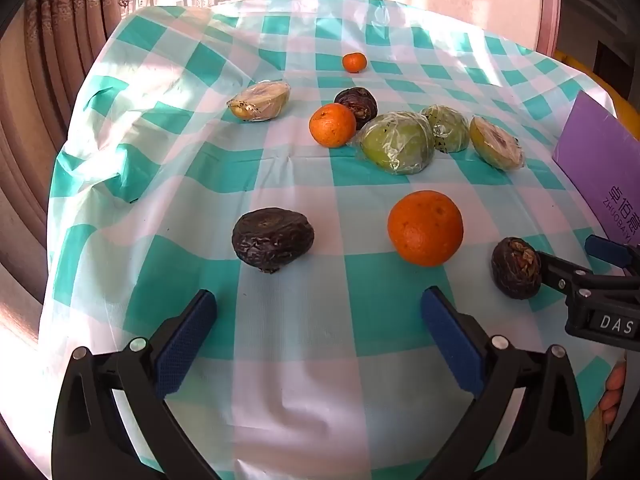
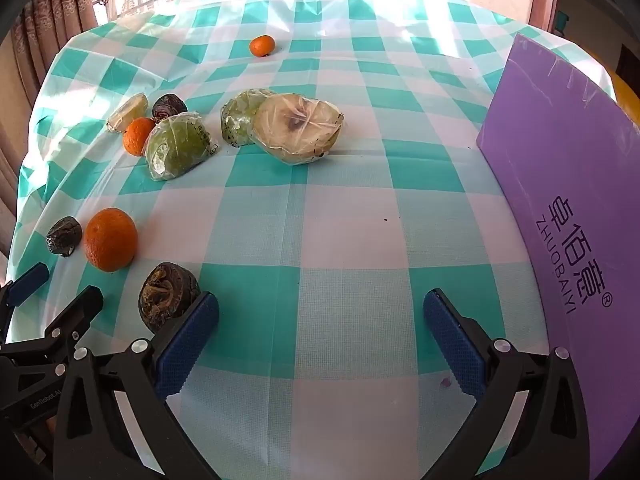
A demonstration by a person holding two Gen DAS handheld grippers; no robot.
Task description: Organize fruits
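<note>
Hovering with jaws wide apart and empty, the right gripper has a wrinkled dark fruit touching the outside of its left finger, so it is beside the gap, not in it. The left gripper, equally spread and empty, faces another dark fruit ahead, slightly left (roundish, no clear long axis). Farther off lie the big orange and the wrapped green fruits. No container shows, only a purple box on the checked tablecloth.

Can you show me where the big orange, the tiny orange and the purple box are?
Big orange [image 1: 425,228], left wrist view, middle of its peel.
Tiny orange [image 2: 262,46], right wrist view, its centre.
Purple box [image 2: 560,184], right wrist view, its flat top.
</note>
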